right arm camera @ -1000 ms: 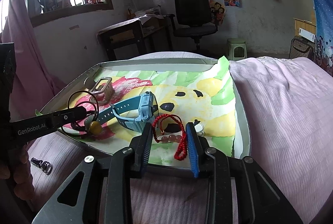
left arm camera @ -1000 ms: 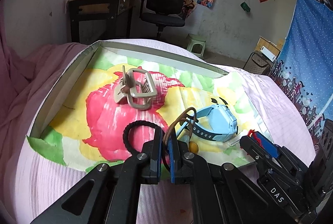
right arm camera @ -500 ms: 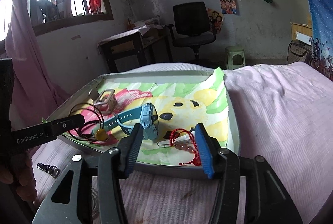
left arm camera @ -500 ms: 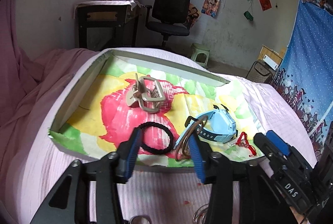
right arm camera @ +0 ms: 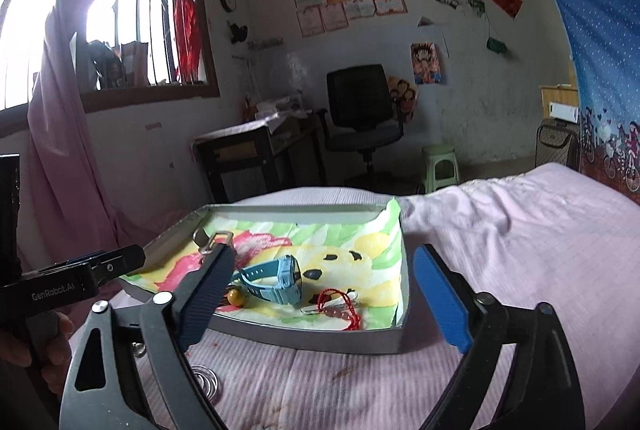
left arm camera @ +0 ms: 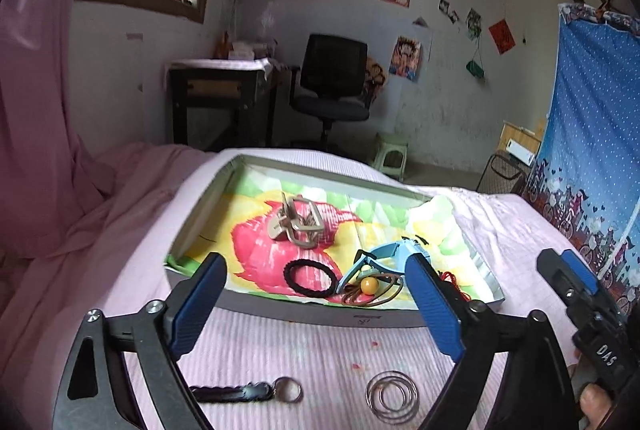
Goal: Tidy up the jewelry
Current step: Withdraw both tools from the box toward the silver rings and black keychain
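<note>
pink bedsheet lies bare between tray edge and key ring.

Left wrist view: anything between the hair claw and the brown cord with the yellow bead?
Yes: the black hair tie lies between the hair claw and brown cord.

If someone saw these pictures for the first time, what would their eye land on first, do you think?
Probably the shallow tray on the pink bed, lined with a bright pink, yellow and green picture. On it lie a blue watch, a black hair tie and a beige claw clip. Both grippers, left and right, frame it with jaws wide open and empty.
</note>
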`<state>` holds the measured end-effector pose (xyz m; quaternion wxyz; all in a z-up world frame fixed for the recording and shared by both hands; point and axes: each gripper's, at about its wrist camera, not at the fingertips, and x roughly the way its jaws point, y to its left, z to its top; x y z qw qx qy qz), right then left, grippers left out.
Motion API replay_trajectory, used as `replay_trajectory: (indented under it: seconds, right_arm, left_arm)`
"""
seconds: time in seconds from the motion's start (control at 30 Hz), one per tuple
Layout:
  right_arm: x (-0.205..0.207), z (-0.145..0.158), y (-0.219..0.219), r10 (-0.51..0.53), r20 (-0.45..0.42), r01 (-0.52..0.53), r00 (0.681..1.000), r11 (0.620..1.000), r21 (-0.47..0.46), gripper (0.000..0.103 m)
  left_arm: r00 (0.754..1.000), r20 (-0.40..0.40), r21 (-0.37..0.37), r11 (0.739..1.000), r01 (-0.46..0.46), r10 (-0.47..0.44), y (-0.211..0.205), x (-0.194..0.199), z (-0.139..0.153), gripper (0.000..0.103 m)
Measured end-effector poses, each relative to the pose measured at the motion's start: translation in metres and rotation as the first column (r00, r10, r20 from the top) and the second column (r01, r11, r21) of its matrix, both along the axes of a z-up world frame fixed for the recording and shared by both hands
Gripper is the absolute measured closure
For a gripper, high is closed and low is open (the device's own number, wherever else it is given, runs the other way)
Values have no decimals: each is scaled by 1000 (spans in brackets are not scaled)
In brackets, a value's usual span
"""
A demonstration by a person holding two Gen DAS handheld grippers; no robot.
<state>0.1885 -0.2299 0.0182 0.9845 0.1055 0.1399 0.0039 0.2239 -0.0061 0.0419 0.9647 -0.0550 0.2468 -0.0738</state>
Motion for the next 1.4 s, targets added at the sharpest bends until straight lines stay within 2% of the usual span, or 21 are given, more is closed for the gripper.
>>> replay_trajectory:
  seconds: [0.13, 0.43, 0.57, 0.93, 1.17, 1.4]
  right_arm:
    - [-17, 13, 2, 7, 35, -6, 999, 1000, -30, 1]
    - [-60, 30, 15, 24, 102, -15, 995, 996, -88, 1]
    - [-73, 30, 20, 38, 97, -29, 995, 996, -88, 1]
    - [-89, 13, 31, 62, 65, -56, 996, 994, -91, 1]
    - [-90, 7, 29, 73, 45, -69, 996, 994, -83, 1]
    - [-74, -2, 41, 114, -36, -118, 993, 985, -125, 1]
  left_arm:
    - [999, 52, -16, 1000, -8, 9, 7, -22, 7, 6]
    - [994, 109, -49, 999, -24, 29, 23, -63, 11, 1]
    - [993, 112, -57, 998, -36, 42, 31, -78, 8, 1]
    - [987, 126, 0, 995, -103, 102, 47, -118, -14, 1]
    - [990, 95, 56, 992, -113, 107, 49, -124, -30, 1]
    - [994, -6, 58, 992, -110, 110, 64, -106, -44, 1]
